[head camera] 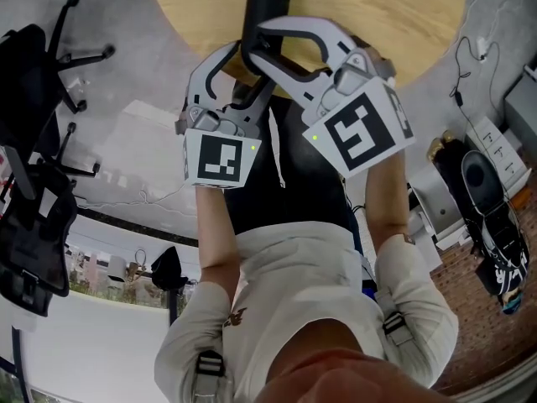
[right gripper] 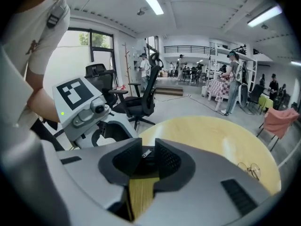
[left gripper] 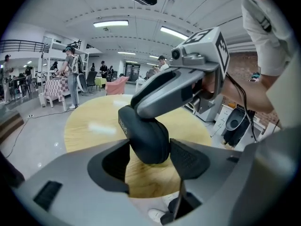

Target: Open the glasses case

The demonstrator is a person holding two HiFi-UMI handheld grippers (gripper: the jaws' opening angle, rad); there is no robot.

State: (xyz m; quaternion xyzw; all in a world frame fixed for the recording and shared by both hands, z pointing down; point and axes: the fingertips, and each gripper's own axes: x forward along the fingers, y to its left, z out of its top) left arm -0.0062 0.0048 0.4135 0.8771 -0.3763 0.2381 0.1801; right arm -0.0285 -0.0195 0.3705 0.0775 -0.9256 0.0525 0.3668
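Observation:
A black glasses case (head camera: 267, 5) stands off the near edge of a round wooden table (head camera: 377, 15). My left gripper (head camera: 245, 78) is shut on the case's near end. In the left gripper view the case (left gripper: 146, 136) fills the space between both pads (left gripper: 188, 158). My right gripper (head camera: 254, 47) reaches over the case from the right, its grey arm (left gripper: 174, 86) lying across the top. In the right gripper view its jaws stand a little apart, open, around the case's dark edge and a small metal piece (right gripper: 146, 153). A pair of glasses (right gripper: 249, 169) lies on the table.
Black office chairs (head camera: 33, 141) stand on the grey floor at the left. Cables, white boxes and a black bag (head camera: 491, 191) lie at the right. The person's white-clad body (head camera: 302, 309) fills the lower middle. People and tables (right gripper: 230, 86) are far behind.

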